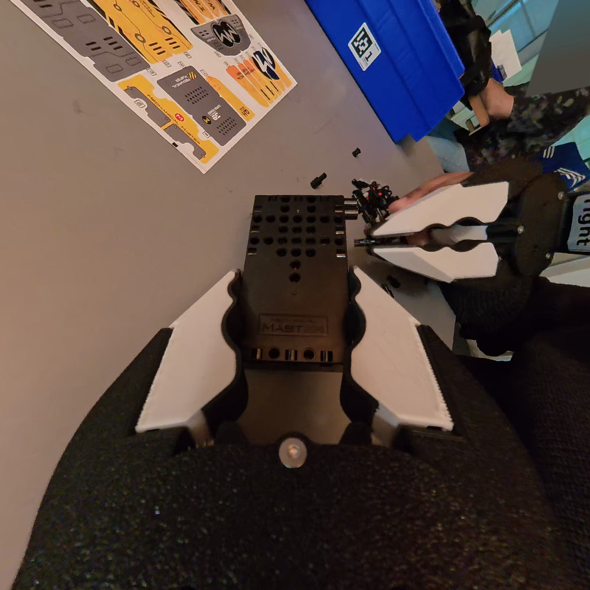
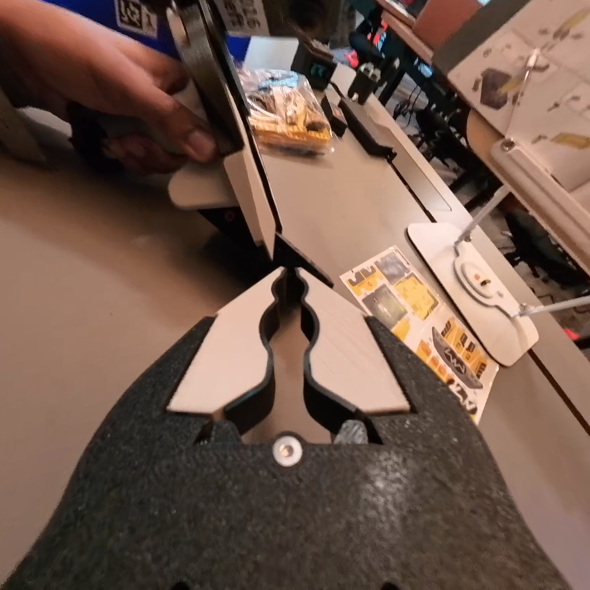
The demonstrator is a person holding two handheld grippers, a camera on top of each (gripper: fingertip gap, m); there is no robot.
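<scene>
My left gripper [image 1: 294, 271] is shut on a black block with rows of round holes [image 1: 297, 230], gripping its two long sides above the grey table. My right gripper [image 1: 374, 242] comes in from the right, next to the block's right edge. It is shut on a thin black pin [image 1: 363, 242] that sticks out towards the block. In the right wrist view the right gripper [image 2: 290, 272] pinches the dark pin [image 2: 289, 287] just under the black block [image 2: 230, 220]. The left gripper's white fingers [image 2: 252, 191] and a bare hand [image 2: 127, 95] hold that block.
A pile of small black and red pins [image 1: 373, 201] lies by the block's far right corner, with loose pins [image 1: 318, 181] nearby. A sticker sheet [image 1: 178, 79] and a blue bin [image 1: 399, 64] lie beyond. A white stand base [image 2: 472, 287] and a bag of parts [image 2: 287, 105] sit on the table.
</scene>
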